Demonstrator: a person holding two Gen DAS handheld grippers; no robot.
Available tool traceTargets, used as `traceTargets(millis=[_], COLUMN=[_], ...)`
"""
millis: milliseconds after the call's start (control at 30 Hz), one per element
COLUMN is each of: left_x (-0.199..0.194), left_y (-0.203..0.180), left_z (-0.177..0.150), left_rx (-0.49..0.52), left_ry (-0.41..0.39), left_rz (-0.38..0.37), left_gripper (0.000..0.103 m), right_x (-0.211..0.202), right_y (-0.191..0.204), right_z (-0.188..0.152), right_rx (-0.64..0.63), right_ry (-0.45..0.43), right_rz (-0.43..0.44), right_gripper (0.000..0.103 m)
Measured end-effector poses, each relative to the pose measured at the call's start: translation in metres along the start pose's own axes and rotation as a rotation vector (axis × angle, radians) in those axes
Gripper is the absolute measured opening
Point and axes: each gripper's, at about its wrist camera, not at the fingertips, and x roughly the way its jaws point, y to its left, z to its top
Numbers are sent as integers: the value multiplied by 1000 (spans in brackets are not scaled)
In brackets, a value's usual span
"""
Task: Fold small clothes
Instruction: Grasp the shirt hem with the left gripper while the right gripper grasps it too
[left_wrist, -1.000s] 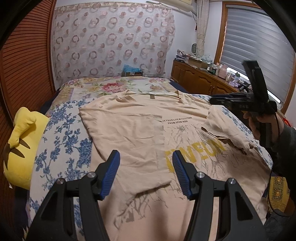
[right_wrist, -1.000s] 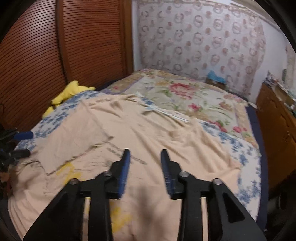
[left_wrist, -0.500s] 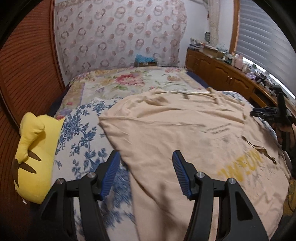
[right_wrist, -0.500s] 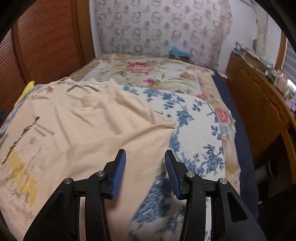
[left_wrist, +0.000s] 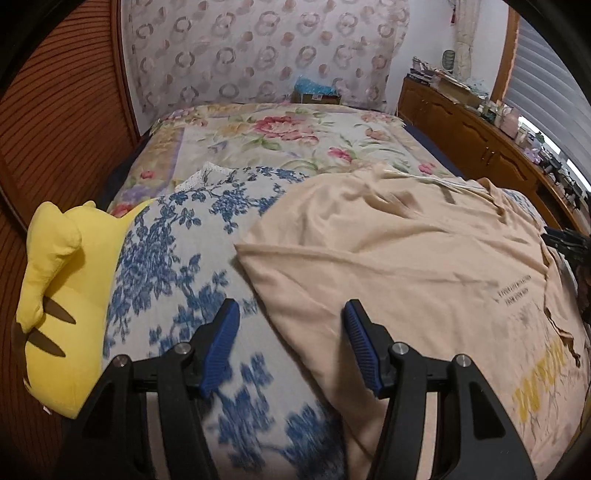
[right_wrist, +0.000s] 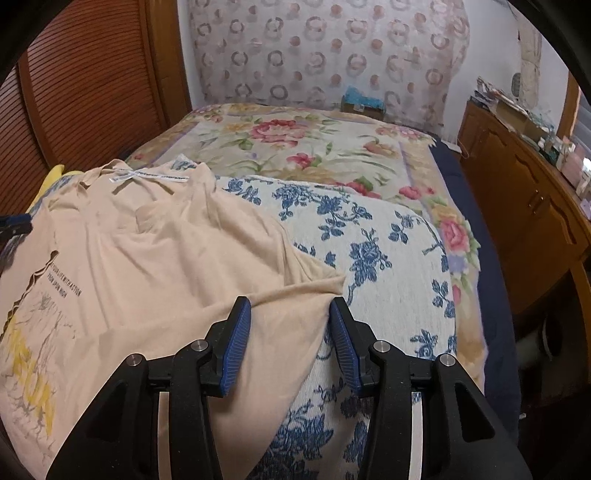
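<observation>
A beige T-shirt (left_wrist: 406, 258) with a yellow print lies spread on the bed, one flap folded over part of the print. My left gripper (left_wrist: 291, 308) hovers open above the shirt's left edge, one finger over the blanket and the other over the cloth. My right gripper (right_wrist: 289, 304) hovers open above the T-shirt's (right_wrist: 166, 258) right corner, with cloth below the gap and no pad pressing on it. Each gripper shows at the rim of the other's view: the right gripper (left_wrist: 565, 240) and the left gripper (right_wrist: 14, 223).
The bed carries a blue-flowered blanket (left_wrist: 177, 258) over a rose-patterned cover. A yellow plush toy (left_wrist: 62, 295) lies at the bed's left side against a slatted wooden door. A cluttered wooden dresser (right_wrist: 517, 203) runs along the right. A small box (left_wrist: 316, 92) sits by the headboard.
Both grippers moved apart from the shirt's middle: the left one went to its left edge, the right one to its right corner. Both came lower. The right jaws widened a little.
</observation>
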Motion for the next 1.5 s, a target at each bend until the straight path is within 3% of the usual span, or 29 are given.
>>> traceTargets(millis=[333,467,567,733,800,833,867,967,1267,1500], left_x=[19,21,21,21,21,20,21,18,-89,-169], left_y=[12,15,15,15,14,14,13,8,-25,-38], left_z=[24,29,30,31,30,31,31,32,11,-42], left_rx=[21,24,41,50,54,55,55,57,85,109], left_ry=[7,-3,-5,-17,-19,-15,-8,8,-199,-298], left_rz=[-15,-78,-89,-104,-100,-102,-113,-136,-160,-177], left_gripper=[58,57,45,39,31,23,10,3,2,2], right_x=[1,1,6,17,15,15,14,10,-89,-164], right_y=[-4,-3,-4,-4,0,2,5,12,59,84], right_z=[1,2,6,17,15,16,16,18,20,-8], right_rx=[15,6,-11,-21,-28,-31,-33,-42,-93,-116], right_ry=[1,2,21,27,19,17,17,12,-203,-286], right_rz=[14,8,28,30,35,47,60,67,140,169], right_gripper=[46,46,46,46,37,23,13,6,4,4])
